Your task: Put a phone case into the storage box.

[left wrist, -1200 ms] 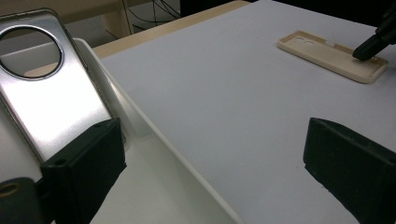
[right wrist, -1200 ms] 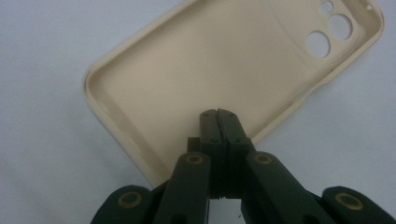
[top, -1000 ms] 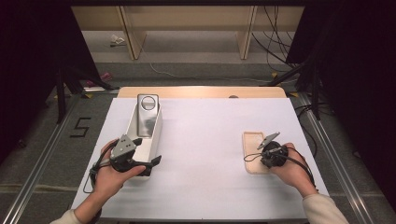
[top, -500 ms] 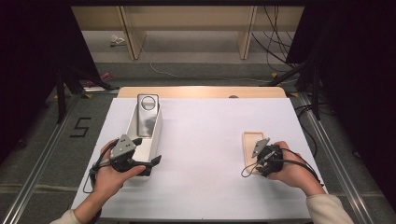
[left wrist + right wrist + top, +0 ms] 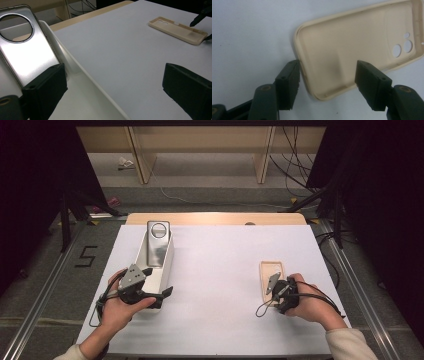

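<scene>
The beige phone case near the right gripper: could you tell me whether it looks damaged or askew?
Nothing stands out. The beige phone case lies flat on the white table, open side up, unbroken, with the open right gripper straddling its near end.

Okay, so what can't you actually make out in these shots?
- Right gripper view: whether the left pad touches the beige phone case; too close to tell.
- Left gripper view: the white tray floor under the silver case, hidden by it.
- High view: right gripper jaws, too small.
</scene>
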`<state>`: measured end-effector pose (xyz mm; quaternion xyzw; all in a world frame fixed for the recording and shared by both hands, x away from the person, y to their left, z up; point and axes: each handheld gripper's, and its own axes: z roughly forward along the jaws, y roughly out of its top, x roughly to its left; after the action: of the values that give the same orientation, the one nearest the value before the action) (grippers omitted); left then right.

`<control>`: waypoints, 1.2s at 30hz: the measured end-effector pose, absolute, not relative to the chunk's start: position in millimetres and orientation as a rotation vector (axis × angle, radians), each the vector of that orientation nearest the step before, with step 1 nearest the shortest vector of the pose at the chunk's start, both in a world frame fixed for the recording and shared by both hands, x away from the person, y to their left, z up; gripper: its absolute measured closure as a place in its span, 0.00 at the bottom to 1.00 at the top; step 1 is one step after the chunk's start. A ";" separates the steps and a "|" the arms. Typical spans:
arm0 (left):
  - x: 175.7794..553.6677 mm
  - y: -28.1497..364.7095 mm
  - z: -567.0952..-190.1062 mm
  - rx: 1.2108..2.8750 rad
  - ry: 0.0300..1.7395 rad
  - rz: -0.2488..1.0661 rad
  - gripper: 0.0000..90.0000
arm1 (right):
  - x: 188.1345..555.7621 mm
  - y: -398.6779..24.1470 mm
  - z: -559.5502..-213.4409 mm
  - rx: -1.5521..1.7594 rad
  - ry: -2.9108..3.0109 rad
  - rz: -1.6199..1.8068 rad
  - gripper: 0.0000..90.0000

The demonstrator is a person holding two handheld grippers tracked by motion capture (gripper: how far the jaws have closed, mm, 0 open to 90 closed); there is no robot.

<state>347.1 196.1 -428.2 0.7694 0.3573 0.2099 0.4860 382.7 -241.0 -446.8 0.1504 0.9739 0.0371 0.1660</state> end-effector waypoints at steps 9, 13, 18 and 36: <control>347.2 195.6 -428.2 1.877 0.863 0.510 0.06 | 381.8 -236.2 -449.2 0.350 2.794 0.049 0.52; 347.3 195.6 -428.4 1.878 0.864 0.510 0.06 | 382.1 -235.6 -450.6 0.336 2.808 0.047 0.55; 347.3 195.5 -428.5 1.879 0.863 0.509 0.06 | 382.1 -233.6 -451.3 0.310 2.828 0.020 0.60; 347.1 195.2 -428.8 1.878 0.864 0.505 0.06 | 382.1 -231.1 -452.1 0.243 2.899 0.005 0.81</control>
<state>347.1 195.2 -428.8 0.7717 0.3550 0.2075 0.4852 382.1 -231.1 -452.1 0.0828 0.9898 0.0016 0.1159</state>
